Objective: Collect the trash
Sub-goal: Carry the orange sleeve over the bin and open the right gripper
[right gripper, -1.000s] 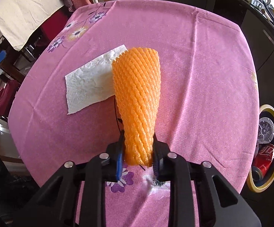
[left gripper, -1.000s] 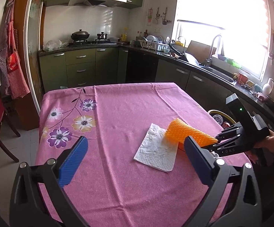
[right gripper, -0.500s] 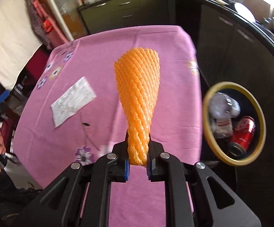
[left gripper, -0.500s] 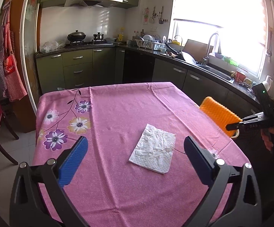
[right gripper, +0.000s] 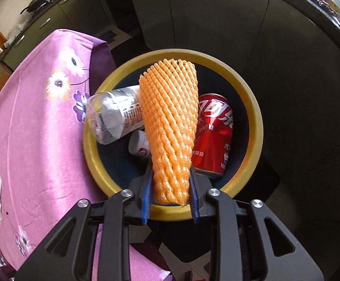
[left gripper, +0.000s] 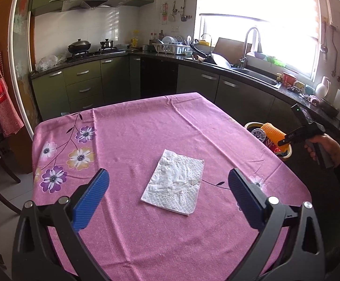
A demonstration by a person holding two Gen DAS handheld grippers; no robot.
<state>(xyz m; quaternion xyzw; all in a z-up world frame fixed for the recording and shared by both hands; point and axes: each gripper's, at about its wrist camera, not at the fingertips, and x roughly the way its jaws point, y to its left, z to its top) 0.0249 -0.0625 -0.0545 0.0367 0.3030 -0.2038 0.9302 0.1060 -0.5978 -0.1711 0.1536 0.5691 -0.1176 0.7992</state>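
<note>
One item left on table: white paper napkin (left gripper: 173, 188).
Right gripper (right gripper: 170, 201) opening around orange foam net (right gripper: 170, 126) over bin (right gripper: 255, 126); left gripper (left gripper: 170, 194) wide, empty.

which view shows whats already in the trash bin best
The right wrist view: it looks straight down into the yellow-rimmed bin, showing a red can and clear bottle behind the orange foam net. The left wrist view catches only the rim beyond the table edge.

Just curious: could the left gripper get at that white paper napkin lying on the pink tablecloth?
Probably yes: the left gripper hangs open, the white paper napkin lies flat just ahead between its fingers, nothing blocking.
</note>
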